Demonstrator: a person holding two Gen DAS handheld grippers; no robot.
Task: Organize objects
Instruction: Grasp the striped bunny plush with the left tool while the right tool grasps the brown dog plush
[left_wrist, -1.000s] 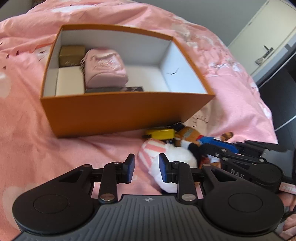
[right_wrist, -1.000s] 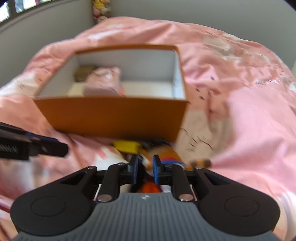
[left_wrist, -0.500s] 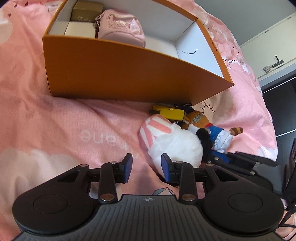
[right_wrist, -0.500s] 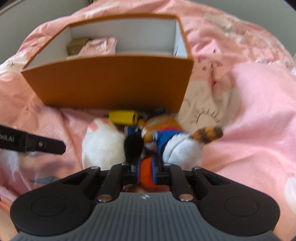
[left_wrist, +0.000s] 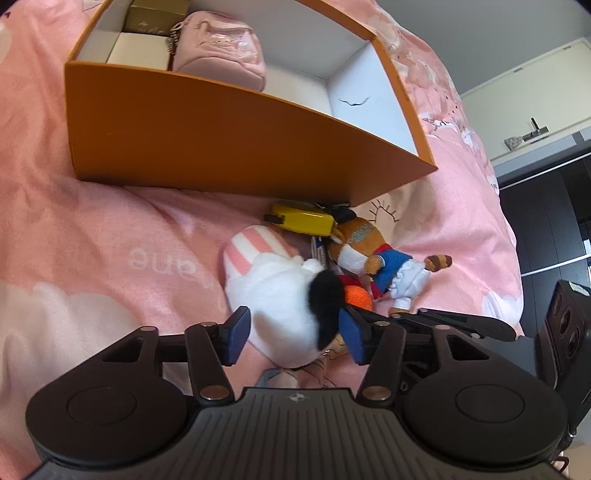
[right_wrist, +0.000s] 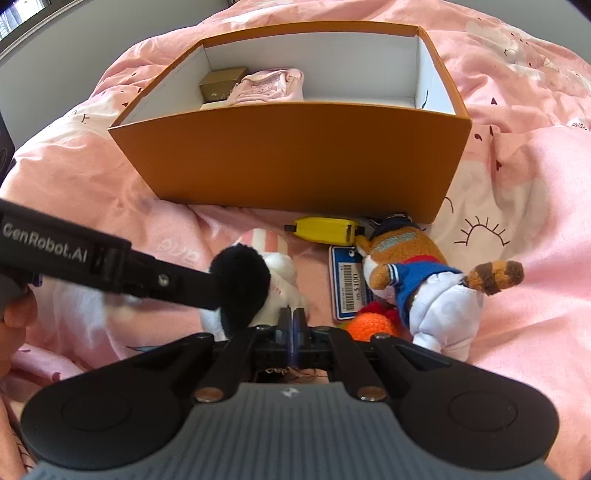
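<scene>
The left gripper's arm, crossing the right wrist view, carries white lettering that reads "GenRobot.AI". A blue-edged price tag lying on the bed beside the fox toy shows a barcode and the price "HK $ 100"; its small digits are too fine to read. The pink bedsheet bears pale printed letters, seen upside down, roughly "ene".

A: Where does the left wrist view sit relative to the orange box?

B: Low and close, in front of its long wall and toward its left end, angled up and to the right.

A: And the right wrist view?

B: Also close, facing that wall nearly square. Both share the box and the toys before it.
</scene>
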